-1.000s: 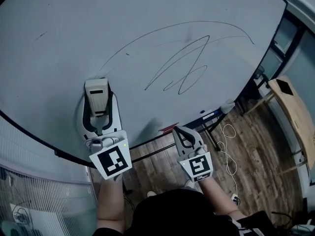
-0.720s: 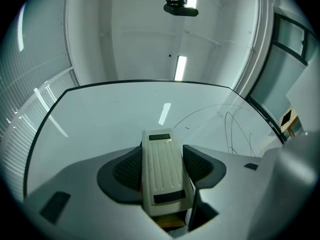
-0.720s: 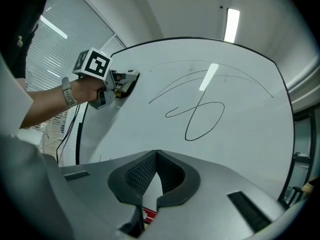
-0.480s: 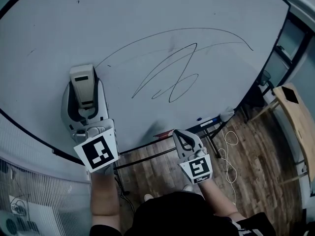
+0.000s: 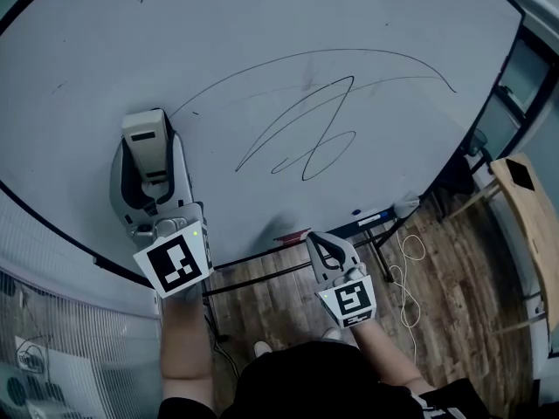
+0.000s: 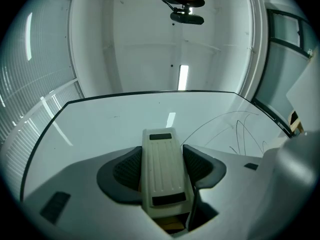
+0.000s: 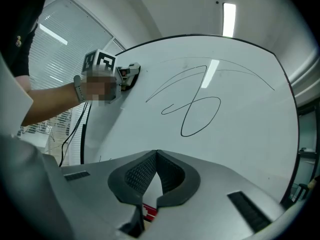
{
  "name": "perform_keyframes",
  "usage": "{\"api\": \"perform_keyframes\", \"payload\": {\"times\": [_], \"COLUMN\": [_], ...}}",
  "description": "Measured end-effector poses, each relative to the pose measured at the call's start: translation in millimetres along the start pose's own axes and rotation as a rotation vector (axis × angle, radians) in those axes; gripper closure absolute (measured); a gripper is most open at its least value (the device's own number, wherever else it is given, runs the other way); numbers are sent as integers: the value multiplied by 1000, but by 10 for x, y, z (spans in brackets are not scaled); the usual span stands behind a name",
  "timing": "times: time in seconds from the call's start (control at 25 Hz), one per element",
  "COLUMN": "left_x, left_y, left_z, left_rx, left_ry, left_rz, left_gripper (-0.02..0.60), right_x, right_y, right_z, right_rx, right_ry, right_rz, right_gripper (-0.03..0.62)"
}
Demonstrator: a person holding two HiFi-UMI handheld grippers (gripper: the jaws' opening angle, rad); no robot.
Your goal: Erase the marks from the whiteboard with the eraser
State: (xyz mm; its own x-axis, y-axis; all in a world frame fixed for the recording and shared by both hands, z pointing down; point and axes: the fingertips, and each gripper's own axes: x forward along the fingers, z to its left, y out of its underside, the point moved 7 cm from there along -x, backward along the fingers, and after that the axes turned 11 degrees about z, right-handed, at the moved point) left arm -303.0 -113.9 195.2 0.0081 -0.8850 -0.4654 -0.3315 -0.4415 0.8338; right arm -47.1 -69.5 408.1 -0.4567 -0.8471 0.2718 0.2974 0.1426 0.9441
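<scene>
Pinching the eraser (image 6: pixel 161 169) from both sides, the left gripper (image 5: pixel 150 177) holds it at the left part of the whiteboard (image 5: pixel 262 24), and the front end of the eraser sticks out beyond the jaws. The eraser seems to lie on the board, but its underside is hidden, so the contact itself cannot be seen. The marks (image 5: pixel 301 133) are a long thin arc and a looped scribble under it. They lie to the right of the eraser. The left end of the arc comes near the eraser's front end, but whether they touch cannot be told. The right gripper (image 7: pixel 156 156) has its jaws pressed together with nothing between them. In the head view it hangs below the lower edge of the board, above the wood floor (image 5: pixel 437 260). A small red thing (image 7: pixel 148 211) shows through the gap under these jaws, but most of it is covered and what it is cannot be made out. The top and left of the board are cut off in the head view. Both forearms disappear behind dark clothing at the bottom.
</scene>
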Motion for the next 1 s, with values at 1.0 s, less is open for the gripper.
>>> {"api": "perform_keyframes", "payload": {"times": [1.0], "left_x": [262], "left_y": [-206], "left_z": [-576], "left_rx": [-155], "left_ry": [-112], "left_rz": [-33], "left_gripper": [325], "right_x": [-362], "right_y": [359], "right_z": [-759], "right_rx": [50], "right_ry": [113], "right_rz": [19], "right_gripper": [568]}}
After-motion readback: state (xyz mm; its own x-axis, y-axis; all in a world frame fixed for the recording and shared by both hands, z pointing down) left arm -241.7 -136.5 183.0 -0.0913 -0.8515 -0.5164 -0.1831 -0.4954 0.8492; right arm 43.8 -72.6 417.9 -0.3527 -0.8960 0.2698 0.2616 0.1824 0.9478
